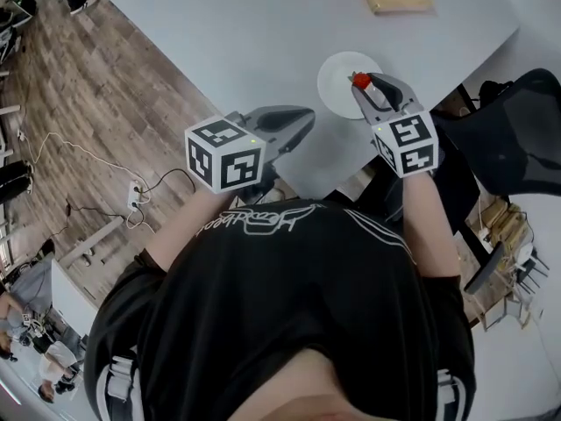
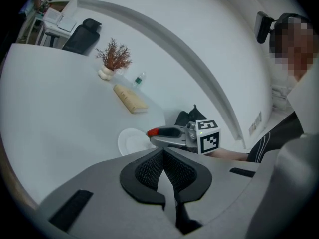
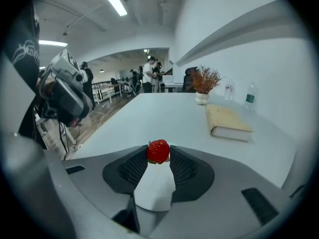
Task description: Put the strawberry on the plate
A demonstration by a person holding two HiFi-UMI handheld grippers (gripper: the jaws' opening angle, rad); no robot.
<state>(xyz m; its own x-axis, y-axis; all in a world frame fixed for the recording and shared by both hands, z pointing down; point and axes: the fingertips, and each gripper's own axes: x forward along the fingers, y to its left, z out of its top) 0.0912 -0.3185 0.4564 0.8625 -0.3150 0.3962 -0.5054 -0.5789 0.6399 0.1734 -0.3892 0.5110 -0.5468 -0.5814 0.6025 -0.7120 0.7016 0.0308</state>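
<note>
- The right gripper (image 1: pixel 366 84) pinches the strawberry (image 1: pixel 360 81) at the very tips of its jaws. In the right gripper view the red fruit sits squeezed between the two dark pads, its green top pointing down.
- In the head view the strawberry lies over the white plate (image 1: pixel 337 95), inside its rim. No view shows whether the fruit touches the plate.
- The plate sits on the pale desk (image 1: pixel 263 33), close to the edge beside the person's right arm and near the corner where the person stands.
- The left gripper (image 2: pixel 162 152) has its jaws pressed together with nothing between them. It hangs over the desk just inside that corner, to the left of the plate and apart from it.
- In the left gripper view the right gripper reaches in from the right, its red-tipped end at the plate's right rim.
- A tan book (image 3: pixel 228 121) lies flat farther along the desk, well apart from the plate.
- Past the book, toward the desk's far end by the wall, stand a small white vase (image 3: pixel 202 98) of dried reddish sprigs and a clear bottle (image 3: pixel 250 97).
- A black chair (image 1: pixel 517 139) stands off the desk at the person's right.
</note>
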